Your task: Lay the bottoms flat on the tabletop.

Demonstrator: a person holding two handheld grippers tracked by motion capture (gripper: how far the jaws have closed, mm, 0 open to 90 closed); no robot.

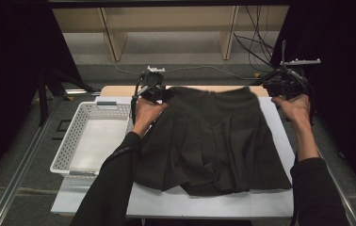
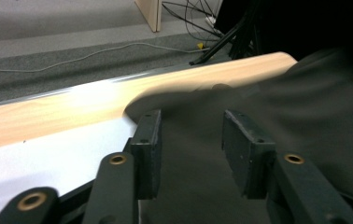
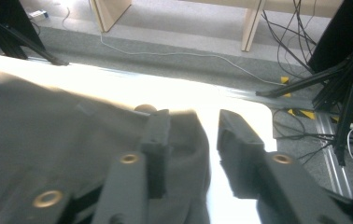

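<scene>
A dark grey pleated skirt (image 1: 214,136) lies spread flat on the white table (image 1: 166,202), waistband at the far side. My left gripper (image 1: 159,94) is at the skirt's far left corner. In the left gripper view the gripper (image 2: 191,126) stands open, with the skirt (image 2: 305,102) running under and between its jaws. My right gripper (image 1: 270,87) is at the far right corner. In the right gripper view that gripper (image 3: 193,121) is open too, and the skirt's (image 3: 48,121) edge lies in the gap, nearer its left jaw.
A white perforated basket (image 1: 68,141) sits empty at the table's left edge. A wooden strip (image 1: 119,90) runs along the table's far edge. Beyond it are shelf legs (image 1: 112,42) and loose cables (image 1: 256,47) on the floor. Dark stands flank both sides.
</scene>
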